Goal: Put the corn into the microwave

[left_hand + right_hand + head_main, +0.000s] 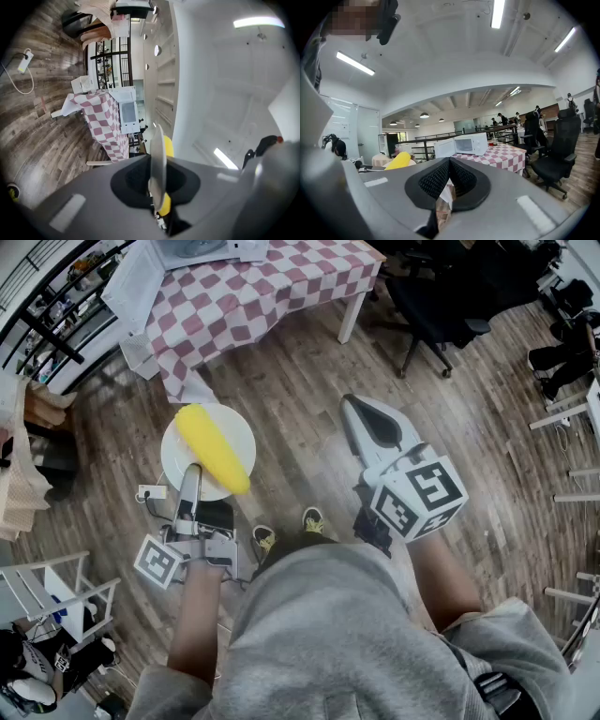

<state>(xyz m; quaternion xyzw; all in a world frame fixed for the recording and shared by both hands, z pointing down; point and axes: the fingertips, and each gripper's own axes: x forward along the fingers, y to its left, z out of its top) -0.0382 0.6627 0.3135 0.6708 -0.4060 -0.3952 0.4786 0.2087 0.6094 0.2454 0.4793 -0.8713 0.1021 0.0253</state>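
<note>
A yellow corn cob lies on a round white plate held out over the wooden floor. My left gripper is shut on the plate's near rim. In the left gripper view the plate stands edge-on between the jaws, with the corn behind it. The white microwave sits on a red-checked table ahead, and its door is swung open. My right gripper is off to the right, shut and empty. The right gripper view also catches the corn at its left.
The checked table stands a few steps ahead. Black office chairs stand to its right. A power strip with a cable lies on the floor below the plate. A white rack is at the lower left.
</note>
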